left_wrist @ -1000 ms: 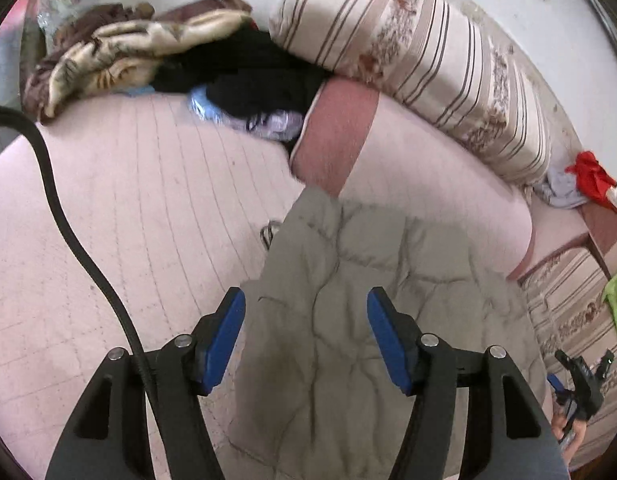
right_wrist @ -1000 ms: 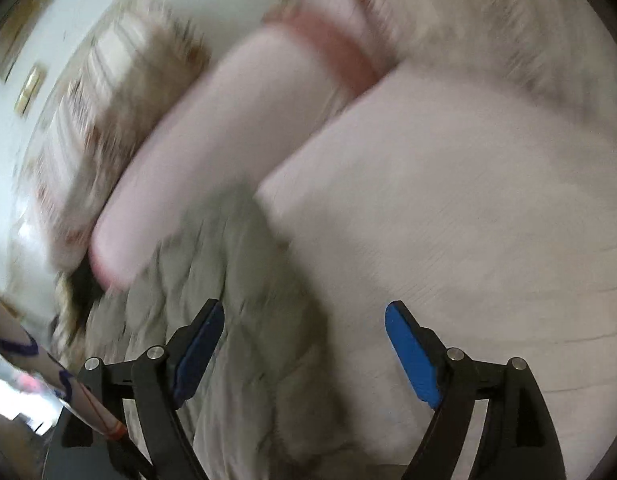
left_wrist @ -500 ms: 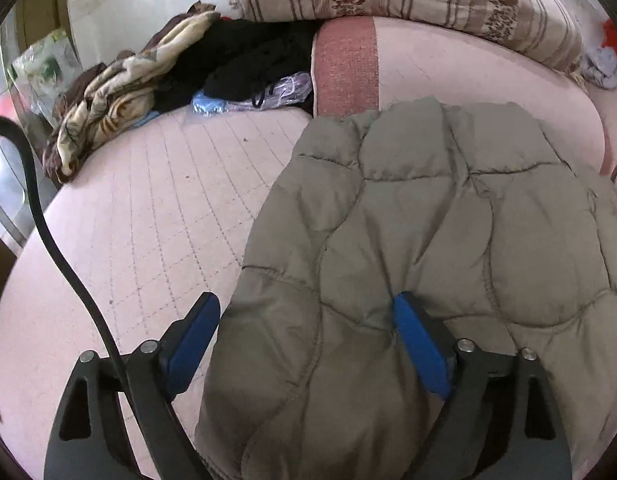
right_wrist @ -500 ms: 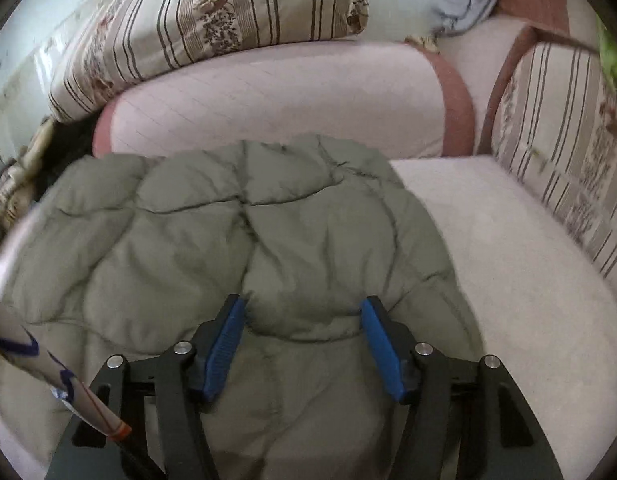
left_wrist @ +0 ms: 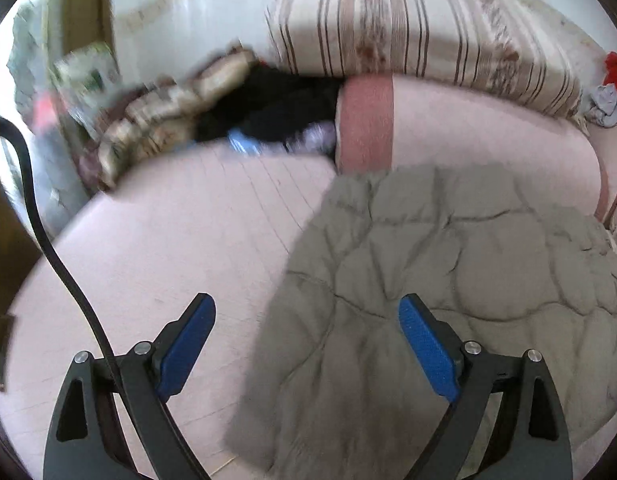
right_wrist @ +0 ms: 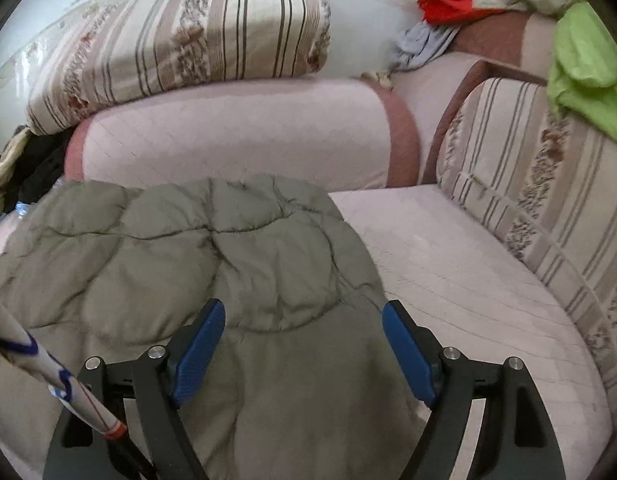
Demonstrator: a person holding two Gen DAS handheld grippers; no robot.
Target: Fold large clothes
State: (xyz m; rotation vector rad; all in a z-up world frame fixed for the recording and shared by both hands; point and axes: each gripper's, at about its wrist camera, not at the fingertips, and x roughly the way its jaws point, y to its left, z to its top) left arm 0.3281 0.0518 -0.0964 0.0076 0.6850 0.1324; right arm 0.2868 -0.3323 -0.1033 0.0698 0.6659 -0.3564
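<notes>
No readable text — views perhaps too blurred.

Pink quilted sofa seat (right_wrist: 448,264) carries a pink cylindrical bolster (right_wrist: 236,136) along its back edge. Striped floral cushion (right_wrist: 180,36) lies on the bolster. Red cloth (right_wrist: 448,4) and lime-green cloth (right_wrist: 588,68) occupy the right corner. Black garment (left_wrist: 268,108) sits at the far left end.

A pink quilted sofa (right_wrist: 448,264) fills the corner under a pale wall (right_wrist: 360,8). Striped cushions (right_wrist: 180,36) lie on its back, and loose clothes (left_wrist: 212,104) are piled at one end.
</notes>
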